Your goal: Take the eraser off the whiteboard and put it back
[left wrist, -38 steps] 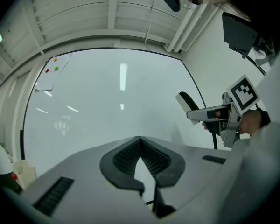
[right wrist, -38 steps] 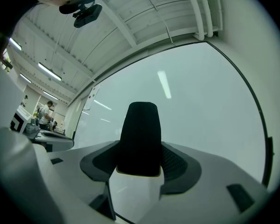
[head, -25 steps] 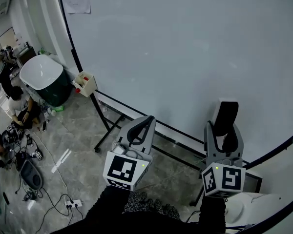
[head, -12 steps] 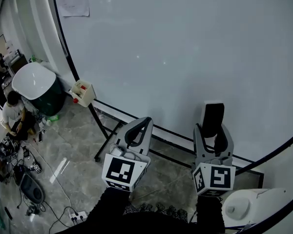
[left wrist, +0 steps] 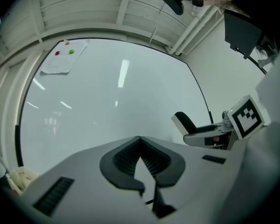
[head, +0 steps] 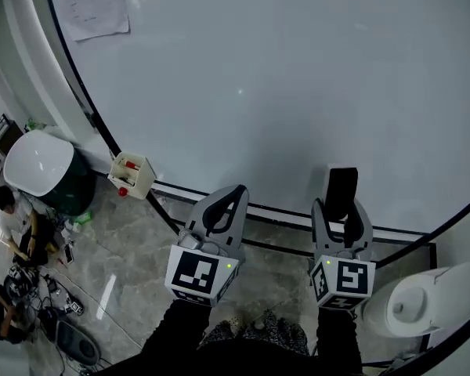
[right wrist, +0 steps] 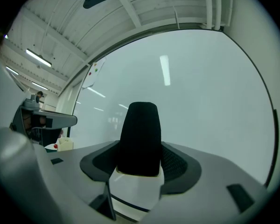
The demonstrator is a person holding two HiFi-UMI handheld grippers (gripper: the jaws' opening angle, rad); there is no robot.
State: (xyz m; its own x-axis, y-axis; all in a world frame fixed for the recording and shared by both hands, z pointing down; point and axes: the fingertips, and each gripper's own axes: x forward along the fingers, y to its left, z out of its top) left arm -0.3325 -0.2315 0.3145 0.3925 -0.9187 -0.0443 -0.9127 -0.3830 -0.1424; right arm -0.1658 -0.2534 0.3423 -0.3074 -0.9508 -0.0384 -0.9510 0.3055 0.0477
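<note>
The eraser (head: 341, 192) is a narrow block, black on its broad face with a white body showing along its edges and lower end. It stands upright, clamped at its lower part between the jaws of the right gripper (head: 341, 211), its rounded top pointing up. It sits before the lower part of the whiteboard (head: 258, 77), just above the board's black bottom frame; whether it touches the surface cannot be told.
</note>
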